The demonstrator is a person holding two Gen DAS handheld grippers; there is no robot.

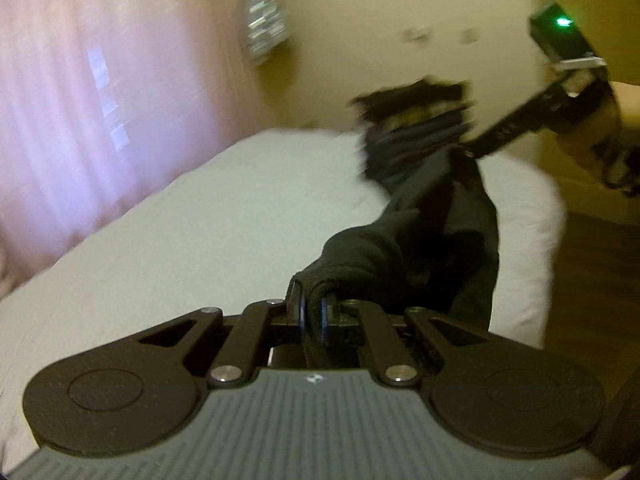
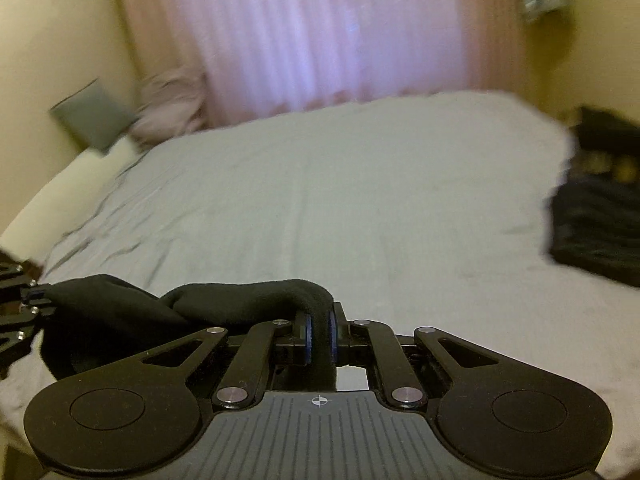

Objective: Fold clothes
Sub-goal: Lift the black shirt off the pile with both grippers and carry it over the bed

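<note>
Left wrist view shows your left gripper [image 1: 311,312] with its fingers clamped on a bunched edge of a black garment [image 1: 420,236], and the cloth runs from there up to your right gripper [image 1: 476,148], which pinches the far end. So the garment hangs between your two hands above the bed [image 1: 200,220] — held at two points, I judge, so that it can be stretched out and laid flat for folding rather than dragged across the sheet. In the right wrist view the right gripper [image 2: 320,332] has its fingers closed on a thick roll of the same black cloth [image 2: 248,300], which sags leftward to your other gripper [image 2: 28,300] at the frame's edge. The slack between them suggests that your hands are close together just now; pulling them apart would take the droop out. A stack of dark folded clothes [image 2: 596,216] sits on the right side of the bed, probably put there to keep finished pieces away from the open middle where you work — how many pieces are in it is too blurred to tell. By count: two grippers, one garment in hand, one stack, one bed. At the far left corner there is one grey pillow [image 2: 92,120] and one pale bundle [image 2: 176,104] beside it, under the pink curtain [image 2: 320,32].
</note>
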